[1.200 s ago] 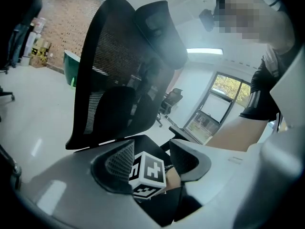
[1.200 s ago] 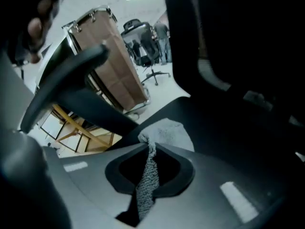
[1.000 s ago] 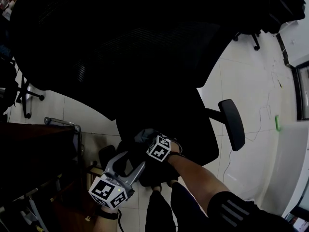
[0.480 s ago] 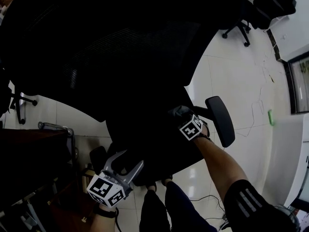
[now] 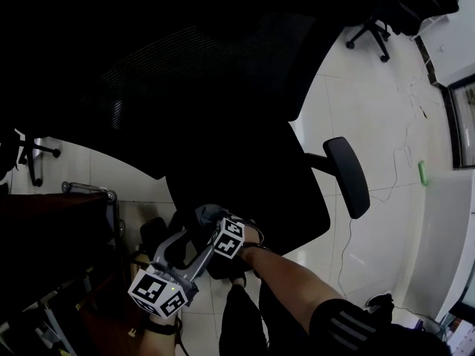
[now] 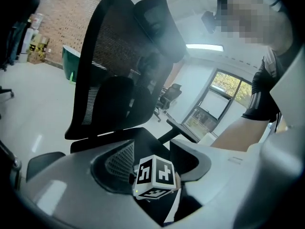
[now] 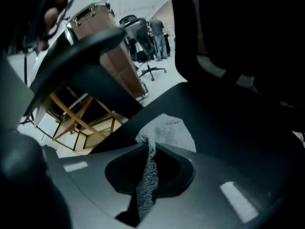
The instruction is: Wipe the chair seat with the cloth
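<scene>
right gripper (image 7: 147, 162) pinches the grey cloth (image 7: 167, 131), which lies on the black seat (image 5: 249, 188) at its near edge. left gripper (image 5: 197, 242), jaws spread and empty, hangs just beside it, off the seat. backrest (image 5: 185, 80) fills the top, armrest (image 5: 347, 176) right, brown desk (image 5: 52, 228) left.

- We find the cloth (image 7: 167, 132) on the near edge of the chair seat (image 5: 252, 176), between the jaws of the right gripper (image 5: 211, 218).
- The left gripper (image 5: 178, 247) sits just left, nearer us.
- An armrest (image 5: 347, 176) stands right of the seat.
</scene>
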